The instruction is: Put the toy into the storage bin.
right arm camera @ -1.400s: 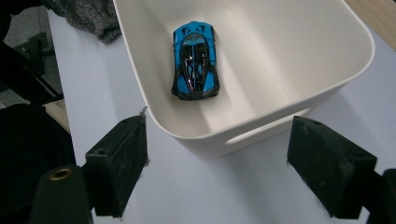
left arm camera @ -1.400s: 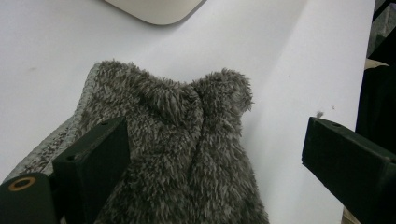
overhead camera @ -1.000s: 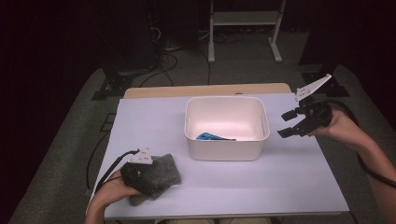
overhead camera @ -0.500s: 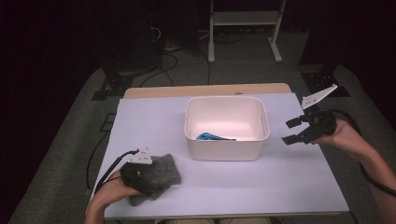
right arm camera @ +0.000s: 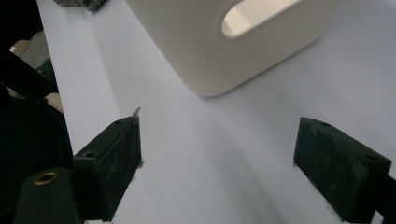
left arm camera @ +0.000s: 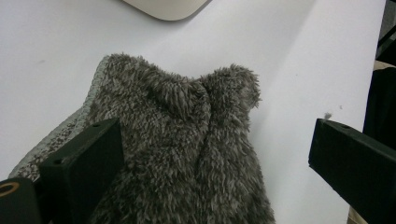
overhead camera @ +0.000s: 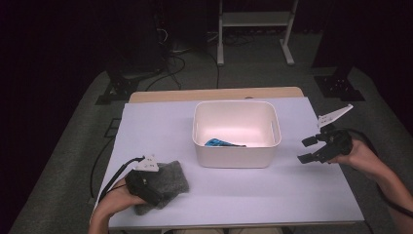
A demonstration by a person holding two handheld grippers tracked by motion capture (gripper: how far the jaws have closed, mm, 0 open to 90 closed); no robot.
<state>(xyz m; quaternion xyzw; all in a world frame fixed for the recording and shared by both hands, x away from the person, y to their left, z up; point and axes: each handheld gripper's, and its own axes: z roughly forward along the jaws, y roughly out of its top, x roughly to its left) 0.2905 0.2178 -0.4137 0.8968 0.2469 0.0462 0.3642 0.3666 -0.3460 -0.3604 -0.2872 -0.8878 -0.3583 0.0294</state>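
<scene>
Grey fuzzy cloth [overhead camera: 163, 183] lies near the table [overhead camera: 243, 195] edge between the left gripper [left arm camera: 210, 158] 's wide fingers.

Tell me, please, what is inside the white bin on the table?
Inside the white bin, a blue item lies at the near left of its floor. The near wall covers the item's lower part, so what it is stays unclear.

My left gripper [overhead camera: 146, 187] was a black block topped by a grey three-cornered plate, with a black cable trailing from its rear. My right gripper [overhead camera: 314, 150] was likewise black, carried a pale plate, and had two flat rectangular jaws. Each jaw face carried small screw holes; a brass-coloured ring sat near the base. My forearms were bare, without sleeves.
</scene>
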